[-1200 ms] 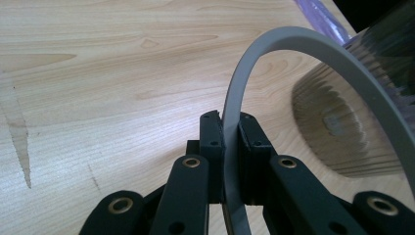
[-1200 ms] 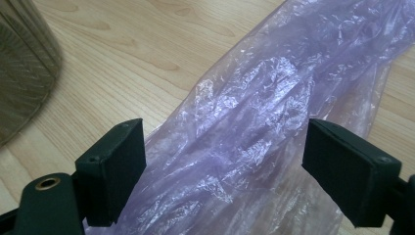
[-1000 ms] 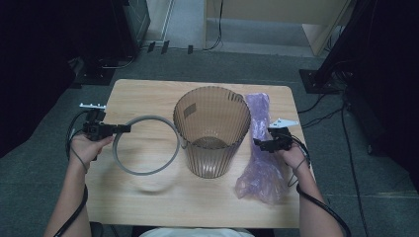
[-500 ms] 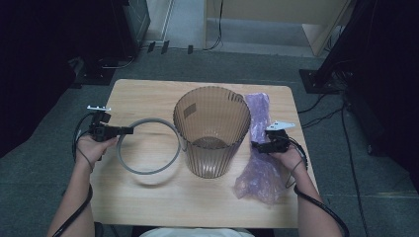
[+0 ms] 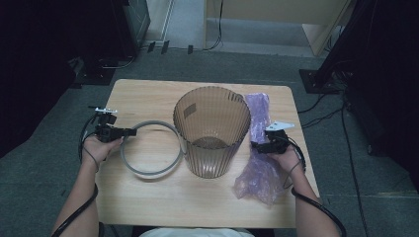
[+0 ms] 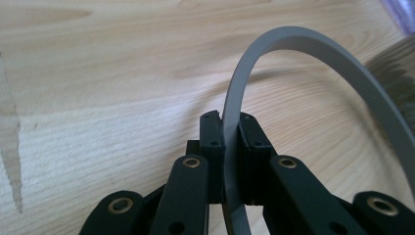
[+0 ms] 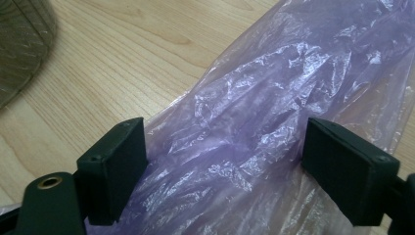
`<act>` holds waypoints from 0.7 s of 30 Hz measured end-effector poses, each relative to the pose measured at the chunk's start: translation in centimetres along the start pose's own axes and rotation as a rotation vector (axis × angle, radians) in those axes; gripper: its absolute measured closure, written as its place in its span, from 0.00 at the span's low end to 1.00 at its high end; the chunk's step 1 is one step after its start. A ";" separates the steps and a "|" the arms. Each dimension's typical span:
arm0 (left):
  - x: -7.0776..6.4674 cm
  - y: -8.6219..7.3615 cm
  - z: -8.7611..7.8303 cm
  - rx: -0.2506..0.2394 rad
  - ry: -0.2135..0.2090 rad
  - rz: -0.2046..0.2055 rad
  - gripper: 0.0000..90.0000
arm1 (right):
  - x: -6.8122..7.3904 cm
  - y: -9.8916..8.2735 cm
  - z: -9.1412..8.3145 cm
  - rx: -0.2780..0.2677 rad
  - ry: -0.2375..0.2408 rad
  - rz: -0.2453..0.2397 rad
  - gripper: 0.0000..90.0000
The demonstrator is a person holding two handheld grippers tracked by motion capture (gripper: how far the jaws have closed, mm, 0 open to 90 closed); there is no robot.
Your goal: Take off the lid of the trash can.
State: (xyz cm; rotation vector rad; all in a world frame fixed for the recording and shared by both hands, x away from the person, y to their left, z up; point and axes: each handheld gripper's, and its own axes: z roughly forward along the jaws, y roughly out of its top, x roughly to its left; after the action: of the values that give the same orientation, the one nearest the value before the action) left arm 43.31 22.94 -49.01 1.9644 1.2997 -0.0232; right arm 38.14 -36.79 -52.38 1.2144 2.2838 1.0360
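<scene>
A grey plastic ring (image 5: 150, 148) lies left of a ribbed, translucent brown bin (image 5: 212, 129) that stands upright mid-table. My left gripper (image 5: 129, 132) is shut on the ring's left side; in the left gripper view the ring's band (image 6: 274, 58) runs between the two black pads (image 6: 211, 142), low over the wood. A crumpled purple plastic bag (image 5: 259, 163) lies right of the bin. My right gripper (image 5: 256, 146) hovers over the bag, and in the right gripper view its jaws stand wide apart above the film (image 7: 244, 122), with the right gripper (image 7: 222, 161) pinching nothing.
The wooden table (image 5: 148, 94) has bare room behind the ring and along its front edge. Grey floor surrounds it, with dark equipment and cables at the left, back and right. Cables trail from both grippers along the forearms.
My left hand has sunk and drifted slightly right with the ring, bringing it down onto the table. The right hand and bag have stayed put.
</scene>
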 end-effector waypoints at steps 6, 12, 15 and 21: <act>0.9 -0.5 0.7 0.011 0.009 -0.012 0.92 | 0.0 0.0 0.0 -0.013 0.003 -0.006 0.26; 1.4 -0.5 1.2 -0.024 -0.004 -0.026 0.92 | 0.1 0.1 0.0 -0.019 0.014 -0.012 0.35; 1.8 -0.8 1.4 -0.079 -0.015 -0.038 0.92 | 0.0 0.1 0.0 -0.029 0.014 -0.010 0.43; 1.9 -0.9 1.1 -0.082 0.008 -0.005 0.91 | 0.2 0.1 0.0 -0.039 0.022 -0.014 0.59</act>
State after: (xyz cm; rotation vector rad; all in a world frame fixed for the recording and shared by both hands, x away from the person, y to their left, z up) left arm 43.91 23.88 -51.11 1.8935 1.2903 0.0355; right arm 38.06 -36.59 -52.24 1.1763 2.2738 1.0888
